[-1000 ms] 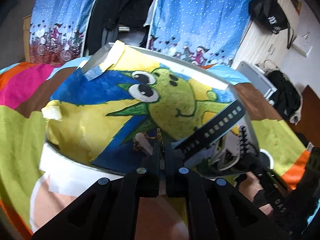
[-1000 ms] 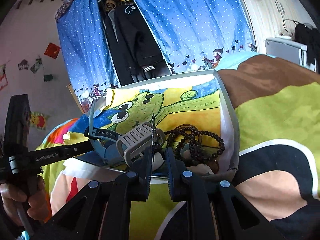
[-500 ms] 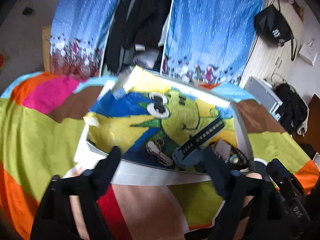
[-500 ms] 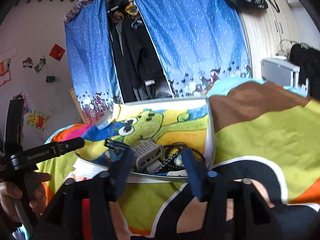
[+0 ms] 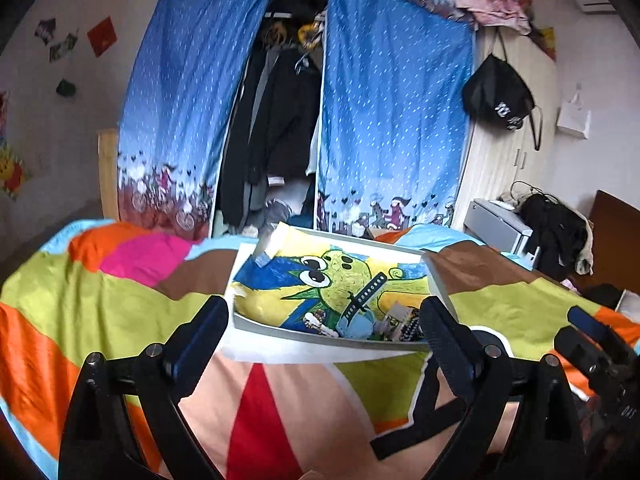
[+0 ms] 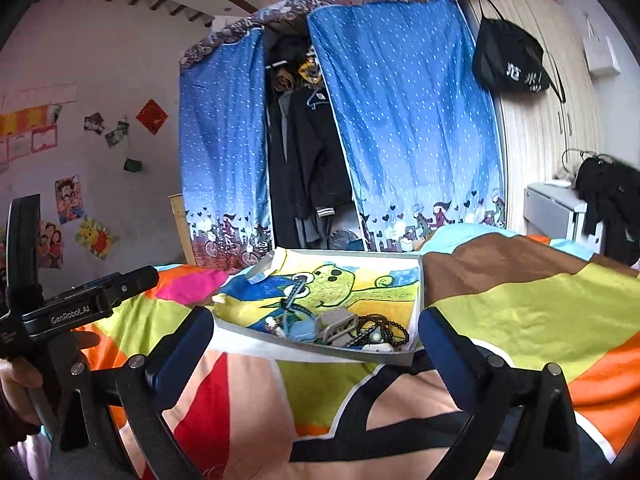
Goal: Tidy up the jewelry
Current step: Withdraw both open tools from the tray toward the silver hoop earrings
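Observation:
A shallow white tray (image 5: 320, 338) (image 6: 418, 292), lined with a cartoon drawing, lies on the colourful bedspread. Piled at its near right end are a black watch strap (image 5: 366, 294), a grey clasp piece (image 6: 336, 325), a dark bead bracelet (image 6: 384, 330) and a small gold-white piece (image 5: 316, 320). My left gripper (image 5: 324, 336) is open, held back from the tray's near edge with nothing between its fingers. My right gripper (image 6: 316, 336) is open too, also short of the tray and holding nothing. In the right wrist view the left gripper's body (image 6: 80, 304) shows at the left, held by a hand (image 6: 24, 384).
The patchwork bedspread (image 5: 100, 312) spreads around the tray. Behind stand blue curtains (image 5: 392, 128) with hanging dark clothes between them. A wardrobe with a black bag (image 5: 498, 96) and a grey box (image 5: 498, 230) are at the right.
Both grippers were shut down in the tray among the jewelry; they have opened wide and pulled back and up, leaving the pieces lying in the tray.

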Action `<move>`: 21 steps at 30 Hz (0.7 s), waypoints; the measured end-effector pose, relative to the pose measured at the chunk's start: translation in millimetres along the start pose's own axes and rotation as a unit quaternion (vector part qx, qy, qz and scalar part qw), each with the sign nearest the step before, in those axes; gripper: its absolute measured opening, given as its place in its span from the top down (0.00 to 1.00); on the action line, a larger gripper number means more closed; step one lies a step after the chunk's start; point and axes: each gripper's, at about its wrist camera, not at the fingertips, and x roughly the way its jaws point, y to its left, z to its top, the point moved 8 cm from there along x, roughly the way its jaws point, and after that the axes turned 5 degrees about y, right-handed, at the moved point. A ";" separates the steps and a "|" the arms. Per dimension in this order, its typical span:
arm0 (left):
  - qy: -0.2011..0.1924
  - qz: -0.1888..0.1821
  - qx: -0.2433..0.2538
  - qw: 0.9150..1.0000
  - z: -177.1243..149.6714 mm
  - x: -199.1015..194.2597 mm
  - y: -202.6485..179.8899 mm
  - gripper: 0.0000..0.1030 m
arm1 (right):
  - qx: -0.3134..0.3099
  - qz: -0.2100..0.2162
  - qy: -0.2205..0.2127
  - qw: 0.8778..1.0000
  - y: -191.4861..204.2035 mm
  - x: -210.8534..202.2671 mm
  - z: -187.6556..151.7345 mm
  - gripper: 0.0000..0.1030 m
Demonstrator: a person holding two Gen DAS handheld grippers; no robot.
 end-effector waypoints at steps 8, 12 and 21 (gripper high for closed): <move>-0.017 0.004 0.025 1.000 -35.2 -70.2 -7.0 0.09 | -0.023 -0.003 -0.003 1.000 27.6 -47.5 -25.6 0.00; -0.012 0.010 0.029 0.999 -57.4 -90.7 -5.7 0.09 | -0.022 0.000 0.004 1.000 36.8 -64.4 -45.1 0.00; 0.021 0.027 0.033 0.999 -109.9 -114.4 1.1 0.09 | -0.047 -0.009 0.037 0.998 50.8 -81.7 -96.0 0.00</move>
